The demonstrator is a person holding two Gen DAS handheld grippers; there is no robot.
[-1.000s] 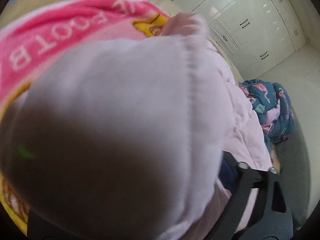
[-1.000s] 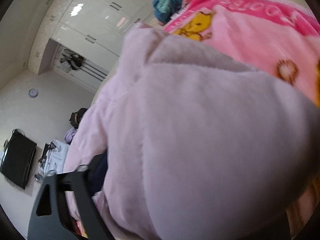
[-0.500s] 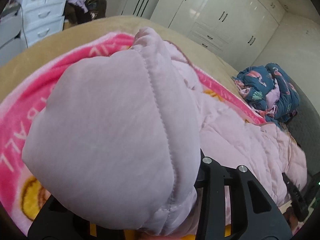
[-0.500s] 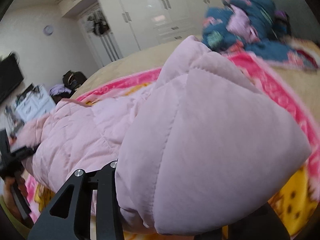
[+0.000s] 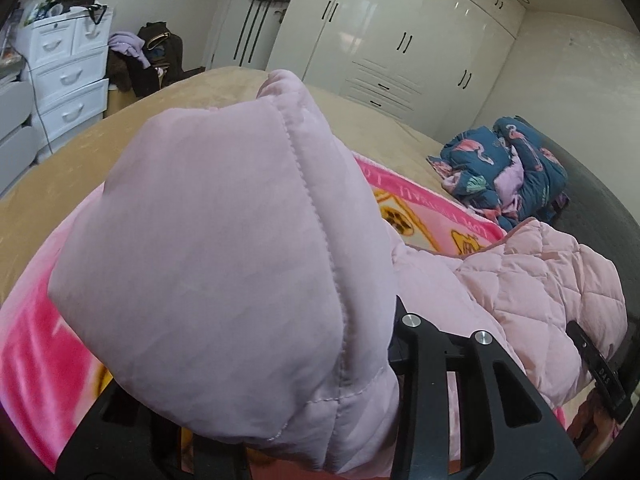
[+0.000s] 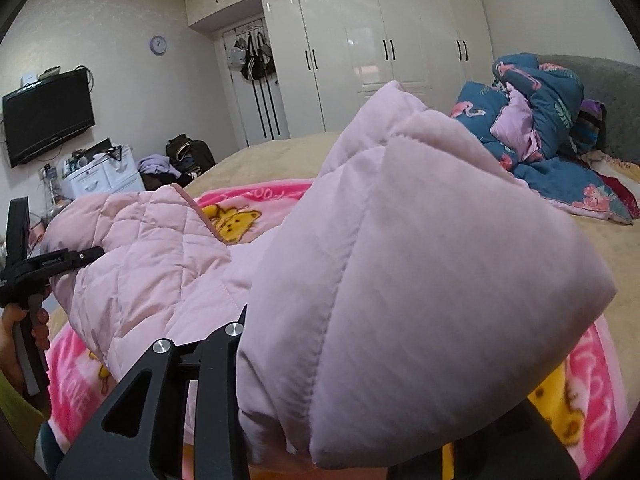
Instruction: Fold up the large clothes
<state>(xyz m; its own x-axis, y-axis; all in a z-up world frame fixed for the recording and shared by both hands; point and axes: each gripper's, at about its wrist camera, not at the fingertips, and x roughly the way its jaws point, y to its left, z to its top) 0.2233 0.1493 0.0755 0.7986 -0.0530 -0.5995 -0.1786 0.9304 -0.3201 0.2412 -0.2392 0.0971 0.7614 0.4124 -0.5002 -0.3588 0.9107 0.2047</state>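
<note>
— Two grips on one pink quilted jacket (image 5: 540, 280): left tool (image 5: 280, 340) and right tool (image 6: 380, 360), each clamped on a puffy fold of it, having just closed the jaws with padded fabric between them.

— And lying where?

— Held up at the near edge of the bed (image 5: 100, 152), stretched from left grip to right grip, sagging in the middle. Seems to drape down toward the pink cartoon blanket (image 5: 440, 208) underneath.

— Likely to handle how?

— Lightly, by the look of it. Soft, bulky, springy with filling, probably slick on the outer shell. Could well creep out of a shallow pinch. No stiffness at all, so bound to flop wherever unsupported.

— Best taken hold of where, then?

— Deep on a stitched seam or hem, not on loose puff. At matching corners, left and right, to keep the fold square. Worth gathering both layers rather than the shell alone.
</note>
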